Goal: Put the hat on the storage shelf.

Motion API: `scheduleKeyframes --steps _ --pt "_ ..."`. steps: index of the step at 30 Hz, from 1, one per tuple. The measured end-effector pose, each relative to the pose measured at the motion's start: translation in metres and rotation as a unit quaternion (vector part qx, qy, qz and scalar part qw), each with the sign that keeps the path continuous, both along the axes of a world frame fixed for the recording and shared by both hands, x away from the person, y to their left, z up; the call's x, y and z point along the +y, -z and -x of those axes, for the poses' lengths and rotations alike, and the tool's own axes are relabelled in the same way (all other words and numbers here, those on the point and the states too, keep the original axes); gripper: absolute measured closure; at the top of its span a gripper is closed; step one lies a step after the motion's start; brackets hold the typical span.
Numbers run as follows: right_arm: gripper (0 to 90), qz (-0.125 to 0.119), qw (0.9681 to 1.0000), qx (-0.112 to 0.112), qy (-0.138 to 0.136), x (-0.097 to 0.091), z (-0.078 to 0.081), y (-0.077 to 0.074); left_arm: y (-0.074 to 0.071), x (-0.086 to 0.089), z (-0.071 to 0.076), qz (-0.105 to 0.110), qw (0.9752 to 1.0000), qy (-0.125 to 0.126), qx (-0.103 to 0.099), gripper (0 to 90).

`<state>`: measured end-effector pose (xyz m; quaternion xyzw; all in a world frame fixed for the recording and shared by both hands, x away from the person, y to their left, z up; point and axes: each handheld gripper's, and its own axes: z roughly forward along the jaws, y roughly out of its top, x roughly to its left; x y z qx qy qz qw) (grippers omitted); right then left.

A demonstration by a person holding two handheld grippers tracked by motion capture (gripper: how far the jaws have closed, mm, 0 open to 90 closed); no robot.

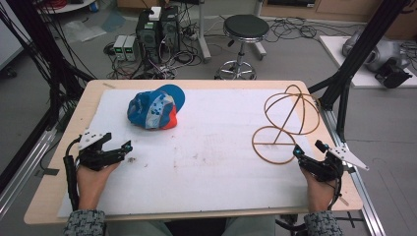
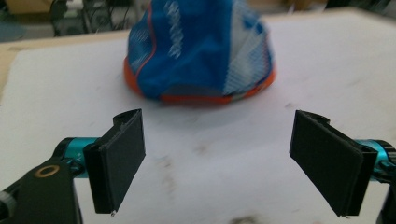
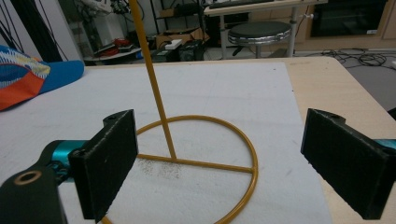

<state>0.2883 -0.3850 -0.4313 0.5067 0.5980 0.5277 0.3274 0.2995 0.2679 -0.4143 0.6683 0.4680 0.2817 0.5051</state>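
Observation:
A blue, white and orange cap [image 1: 155,109] lies on the white mat [image 1: 206,167] at the back left. It appears again, close ahead, in the left gripper view as the cap [image 2: 201,51]. My left gripper [image 1: 127,147] rests on the mat in front of it, open and holding nothing [image 2: 217,163]. A yellow wire stand [image 1: 287,123], with a ring base and looped top, sits at the right. My right gripper [image 1: 298,152] is open just short of the stand's base ring [image 3: 252,163], with the upright post [image 3: 154,84] ahead.
The wooden table [image 1: 88,105] carries the mat. A black frame post [image 1: 354,64] rises at the table's right rear corner. Beyond the far edge, a stool [image 1: 244,29], computer boxes [image 1: 157,29] and cables sit on the floor.

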Motion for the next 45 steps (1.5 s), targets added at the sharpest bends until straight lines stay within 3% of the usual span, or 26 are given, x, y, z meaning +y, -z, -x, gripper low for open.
scheduleKeyframes --steps 1,2,3,6,7,31,39,45 --pt "10.2 0.000 1.0000 -0.002 0.000 0.000 0.000 0.000 -0.002 -0.003 0.004 0.026 0.9994 0.015 -0.015 18.5" --pt "10.2 0.002 1.0000 -0.004 -0.001 0.000 0.001 -0.001 -0.005 -0.006 0.008 0.032 0.9988 0.023 -0.030 18.7" --pt "10.2 0.001 1.0000 -0.004 0.000 0.000 0.001 -0.001 -0.009 -0.009 0.012 0.028 0.9984 0.023 -0.044 19.1" --pt "10.2 0.006 1.0000 -0.005 0.000 0.000 0.002 -0.002 -0.015 -0.013 0.019 0.007 0.9981 0.013 -0.059 20.2" --pt "10.2 0.006 1.0000 -0.005 0.000 0.000 0.002 -0.002 -0.016 -0.014 0.019 0.010 0.9979 0.014 -0.062 19.8" --pt "10.2 0.009 0.9999 -0.003 -0.001 0.002 0.001 -0.002 -0.022 -0.015 0.019 -0.005 0.9977 0.012 -0.067 19.7" --pt "10.2 0.008 1.0000 -0.004 0.000 0.002 0.002 -0.001 -0.026 -0.019 0.005 0.002 0.9971 0.022 -0.073 19.7" --pt "10.2 0.007 1.0000 -0.003 0.002 0.000 0.003 -0.001 -0.039 -0.028 -0.019 -0.015 0.9966 0.029 -0.076 19.7"
